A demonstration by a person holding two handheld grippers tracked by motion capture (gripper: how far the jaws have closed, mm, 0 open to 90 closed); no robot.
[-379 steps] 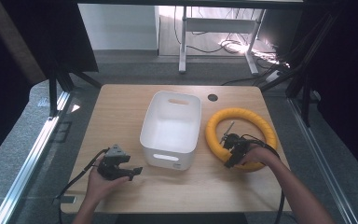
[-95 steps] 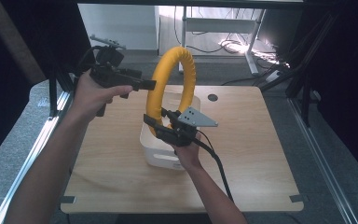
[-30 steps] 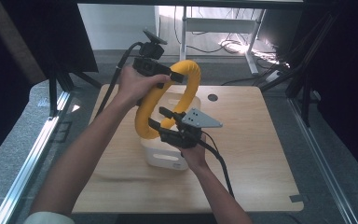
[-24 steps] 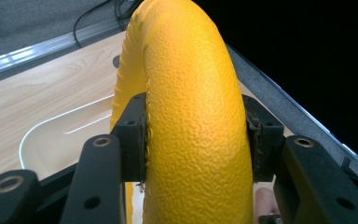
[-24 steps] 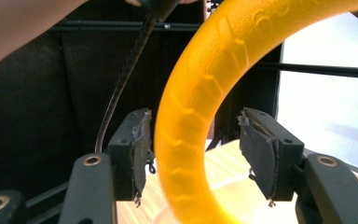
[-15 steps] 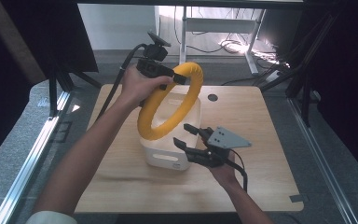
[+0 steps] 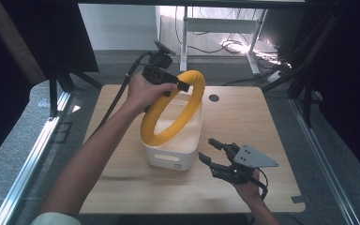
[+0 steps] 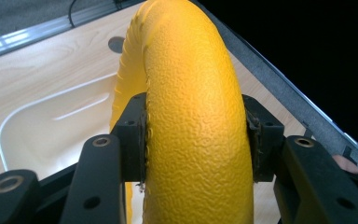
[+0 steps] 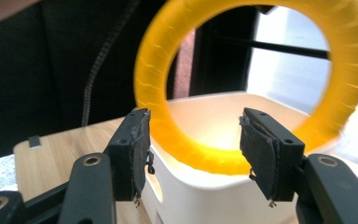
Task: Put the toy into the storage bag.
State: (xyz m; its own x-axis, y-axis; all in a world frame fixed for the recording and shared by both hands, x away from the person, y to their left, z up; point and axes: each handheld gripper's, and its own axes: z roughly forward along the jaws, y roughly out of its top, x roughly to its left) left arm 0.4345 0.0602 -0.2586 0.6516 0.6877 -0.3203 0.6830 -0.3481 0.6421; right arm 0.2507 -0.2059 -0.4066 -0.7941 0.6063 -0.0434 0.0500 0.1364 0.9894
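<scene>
A thick yellow foam ring (image 7: 152,119) stands upright, its lower arc dipping into a white plastic bin (image 7: 171,157) on the wooden table (image 7: 243,117). My left gripper (image 7: 180,86) is shut on the ring's top; in the left gripper view the pads (image 8: 135,135) press both sides of the ring (image 8: 196,93) above the bin (image 8: 51,126). My right gripper (image 7: 207,150) hovers right of the bin's front corner. Its jaws have just been opening and nothing is between them. In the right gripper view the right gripper (image 9: 193,149) faces the ring (image 9: 154,84) and bin (image 9: 205,196) from a short way off.
A round cable hole (image 7: 213,98) sits in the tabletop behind the bin. Bare wood lies to the right of the bin and along the front edge. Dark curtains and metal frame legs (image 7: 56,89) flank the table; the floor lies beyond its edges.
The right gripper has let go of the ring's lower part and drawn back to the right and toward the table's front. The left gripper has kept its hold and lowered the ring slightly.
</scene>
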